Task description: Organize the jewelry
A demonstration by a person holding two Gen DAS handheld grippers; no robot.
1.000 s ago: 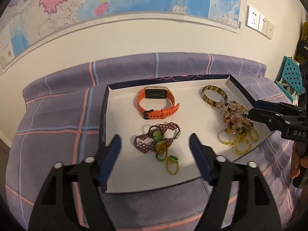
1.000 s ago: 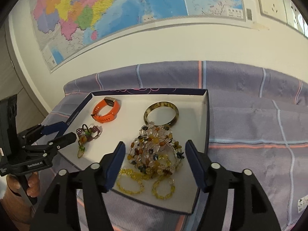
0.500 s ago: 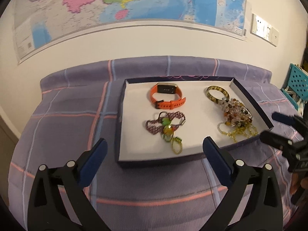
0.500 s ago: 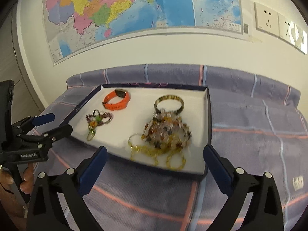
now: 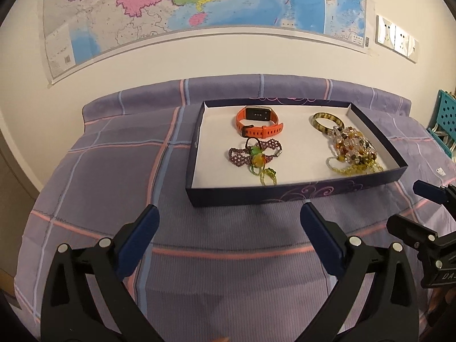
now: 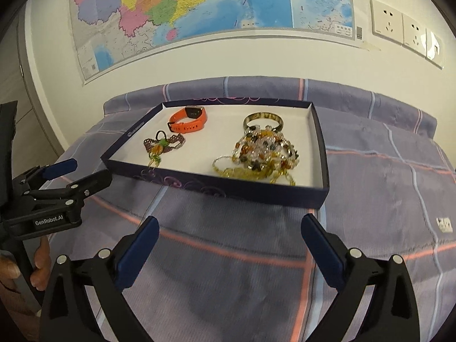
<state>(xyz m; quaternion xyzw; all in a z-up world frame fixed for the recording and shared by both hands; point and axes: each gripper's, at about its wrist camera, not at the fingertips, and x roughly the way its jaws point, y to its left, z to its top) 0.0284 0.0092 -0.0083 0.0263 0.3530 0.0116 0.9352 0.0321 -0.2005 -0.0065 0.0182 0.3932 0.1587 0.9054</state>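
**Tongs Wide and Clear of the Tray**

Left tongs (image 5: 229, 222) spread fully apart, nothing between the blue pads, hovering over the checked purple bedspread (image 5: 114, 171) just short of the tray's near wall. Right tongs (image 6: 228, 229) likewise gaping and empty, also on the near side of the tray. Pulled back since a second ago, when both sets sat narrower and right over the jewelry: left above the purple piece, right above the bead heap. Probably a release and retreat, so the current layout may be close to final.

Dark, flourish-printed tray (image 5: 285, 195) resting on the bed. Near its front left: purple beaded bracelet (image 5: 245, 154) with green and yellow charms trailing toward the front wall. Near its front right: heap of amber and clear beaded strands (image 5: 352, 152), still tangled, touching the tortoiseshell bangle (image 5: 326, 121) behind. At the tray's back left: orange smartwatch (image 5: 258, 122), lying apart.

Beyond the tray: pale wall, map (image 5: 199, 5), sockets (image 5: 396, 41).
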